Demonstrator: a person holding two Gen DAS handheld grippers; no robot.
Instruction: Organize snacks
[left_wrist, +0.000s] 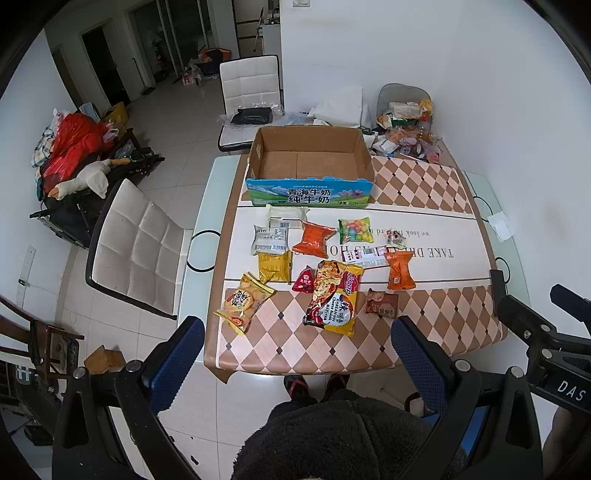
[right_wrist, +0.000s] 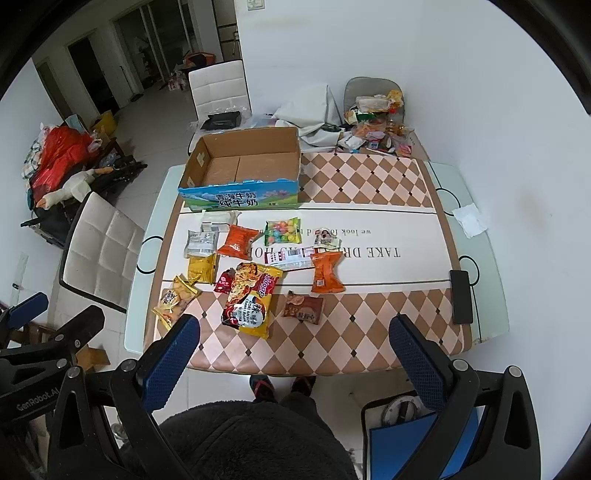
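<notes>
Snack packets lie spread over the middle and near part of the table (left_wrist: 424, 177), which carries a checked brown-and-cream cover. Behind them, at the far left of the cover, stands an open cardboard milk carton box (left_wrist: 309, 164) with a blue printed front; its interior holds nothing.

Packet positions, left wrist view:
- Large ramen noodle packet (left_wrist: 332, 297), near centre, lying lengthwise toward the table edge.
- Yellow rice-cracker packet (left_wrist: 243, 302), at the near left.
- Small brown packet (left_wrist: 382, 304), just right of the ramen packet.
- Two orange packets: one (left_wrist: 314, 239) toward the box, one (left_wrist: 400, 270) further right.
- Bag of coloured candy balls (left_wrist: 354, 229), between the two orange packets and nearer the box.
- White packets (left_wrist: 270, 240) just in front of the box.

Left gripper (left_wrist: 297, 360): fingers spread wide, holding nothing, raised above the near table edge. Right gripper (right_wrist: 295, 358): fingers likewise spread wide, holding nothing, at the same edge. A black phone (right_wrist: 461, 296) lies at the right side of the table. A separate heap of wrappers (right_wrist: 373, 129) sits at the far corner, well apart from the box.
</notes>
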